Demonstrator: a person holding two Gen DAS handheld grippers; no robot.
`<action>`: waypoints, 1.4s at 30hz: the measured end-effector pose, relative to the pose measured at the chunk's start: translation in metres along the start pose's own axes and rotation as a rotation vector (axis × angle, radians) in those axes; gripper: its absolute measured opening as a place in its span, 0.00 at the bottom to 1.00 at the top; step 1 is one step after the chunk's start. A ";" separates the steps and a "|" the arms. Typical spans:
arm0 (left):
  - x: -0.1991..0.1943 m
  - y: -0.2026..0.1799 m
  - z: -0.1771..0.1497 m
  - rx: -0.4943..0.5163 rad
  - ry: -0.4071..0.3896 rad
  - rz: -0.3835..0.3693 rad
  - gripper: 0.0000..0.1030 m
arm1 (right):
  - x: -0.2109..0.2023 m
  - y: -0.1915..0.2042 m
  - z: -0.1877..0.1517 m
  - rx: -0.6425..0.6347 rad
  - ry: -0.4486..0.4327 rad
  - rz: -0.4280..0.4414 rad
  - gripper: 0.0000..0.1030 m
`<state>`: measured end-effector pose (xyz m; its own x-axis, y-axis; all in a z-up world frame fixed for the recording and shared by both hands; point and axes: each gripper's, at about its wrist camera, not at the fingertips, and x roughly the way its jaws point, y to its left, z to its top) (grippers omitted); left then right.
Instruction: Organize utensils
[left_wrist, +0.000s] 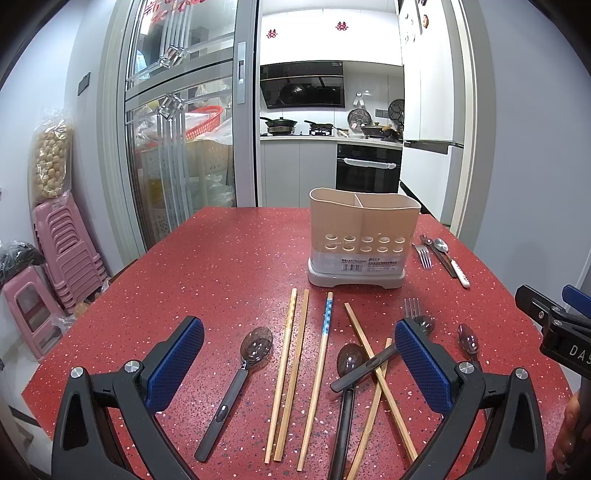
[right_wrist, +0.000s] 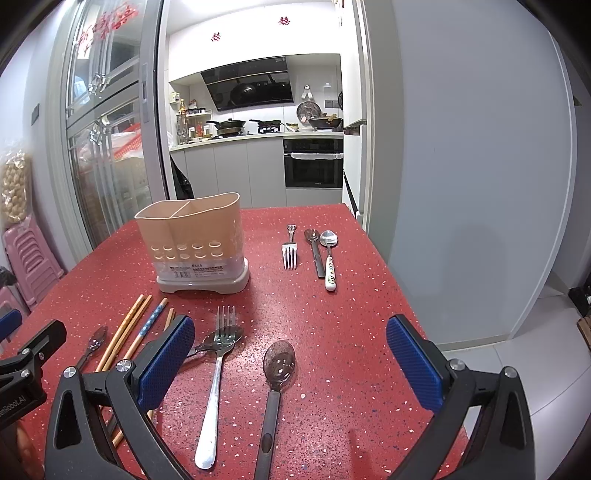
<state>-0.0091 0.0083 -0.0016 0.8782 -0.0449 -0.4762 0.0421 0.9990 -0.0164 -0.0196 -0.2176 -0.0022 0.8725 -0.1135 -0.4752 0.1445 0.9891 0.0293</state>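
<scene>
Only "DAS" on the right gripper (left_wrist: 554, 314), a barcode label (unreadable) on the caddy (left_wrist: 364, 240); both grippers spread.

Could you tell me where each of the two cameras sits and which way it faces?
Left wrist view: sits on the left gripper, looking forward along its open blue-padded fingers over chopsticks toward the kitchen; the right gripper shows at the right edge.
Right wrist view: sits on the right gripper, looking forward over a steel fork and a dark spoon; the left gripper shows at the left edge.
Shared: the beige utensil holder, the red table, the kitchen behind.
</scene>
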 end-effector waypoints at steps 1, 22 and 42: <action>0.000 0.000 0.000 0.000 -0.001 0.000 1.00 | 0.000 0.000 0.000 0.000 0.000 0.000 1.00; 0.013 0.005 -0.004 0.009 0.046 0.010 1.00 | 0.004 -0.001 -0.002 0.002 0.020 0.008 1.00; 0.098 0.073 -0.018 0.024 0.374 0.033 1.00 | 0.067 -0.020 -0.015 0.023 0.379 0.060 1.00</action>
<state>0.0713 0.0764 -0.0651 0.6450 -0.0032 -0.7642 0.0320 0.9992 0.0228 0.0291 -0.2436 -0.0484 0.6463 -0.0079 -0.7631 0.1124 0.9900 0.0849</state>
